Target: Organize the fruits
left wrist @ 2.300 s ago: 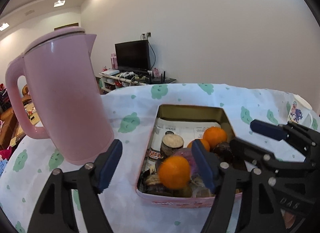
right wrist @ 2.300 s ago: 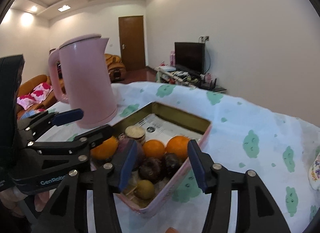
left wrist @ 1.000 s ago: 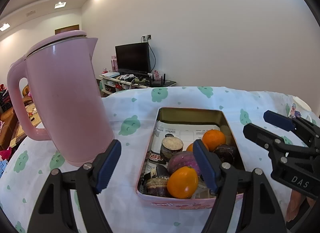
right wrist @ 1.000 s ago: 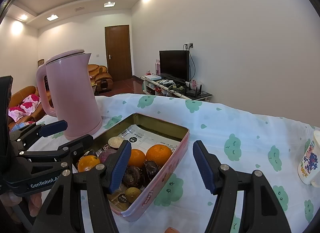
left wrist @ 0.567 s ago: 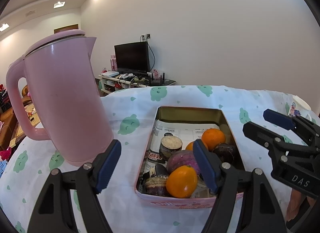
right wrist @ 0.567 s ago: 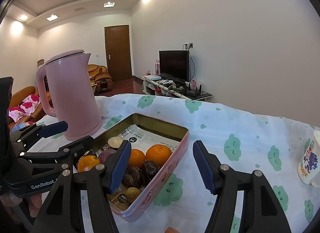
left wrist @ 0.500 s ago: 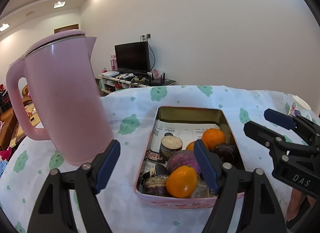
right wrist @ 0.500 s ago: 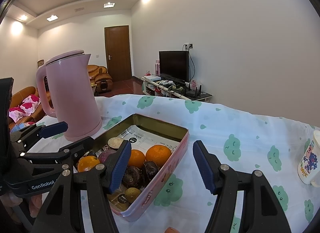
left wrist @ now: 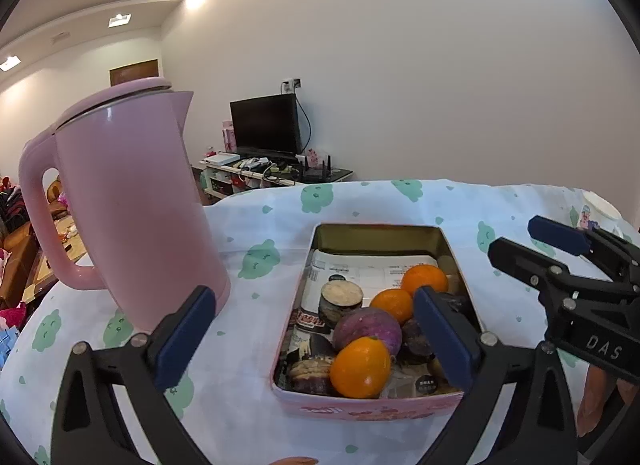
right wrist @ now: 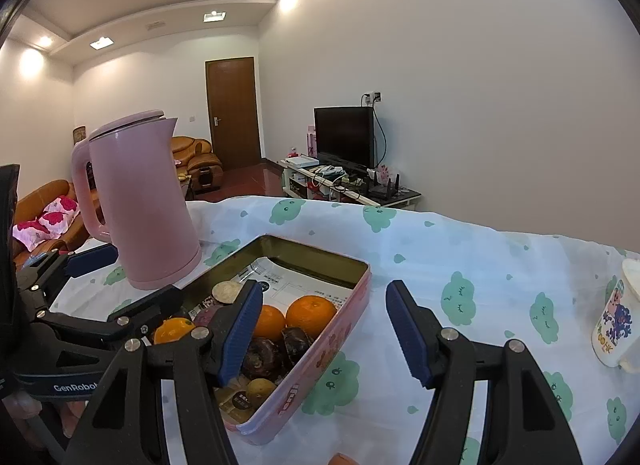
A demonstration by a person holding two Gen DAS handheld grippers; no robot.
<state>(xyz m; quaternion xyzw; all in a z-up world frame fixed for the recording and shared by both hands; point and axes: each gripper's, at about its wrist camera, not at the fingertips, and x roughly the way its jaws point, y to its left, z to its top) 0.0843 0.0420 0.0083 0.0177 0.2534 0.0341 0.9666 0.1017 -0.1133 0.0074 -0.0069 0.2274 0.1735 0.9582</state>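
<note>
A pink rectangular tin [left wrist: 372, 411] [right wrist: 340, 321] sits on the tablecloth, holding fruit. An orange fruit [left wrist: 360, 367] lies at its near end, behind it a purple round fruit [left wrist: 367, 330], two oranges [left wrist: 424, 279] [right wrist: 311, 316], dark fruits [right wrist: 262, 357] and a small yellow-green one [right wrist: 260, 388]. My left gripper [left wrist: 314, 341] is open and empty, held back from the tin's near end. My right gripper [right wrist: 324, 329] is open and empty over the tin's right wall. Each gripper shows in the other's view.
A tall pink kettle [left wrist: 124, 201] [right wrist: 140, 201] stands left of the tin. A white printed cup [right wrist: 618, 325] stands at the right on the cloth-covered table [right wrist: 460, 249]. A small orange thing [right wrist: 342, 459] peeks in at the bottom edge. A TV stand and sofa lie beyond.
The orange fruit that was between my left fingers 2.3 s ago now lies in the tin's near end. Both grippers have drawn back from the tin; little has moved in the last second.
</note>
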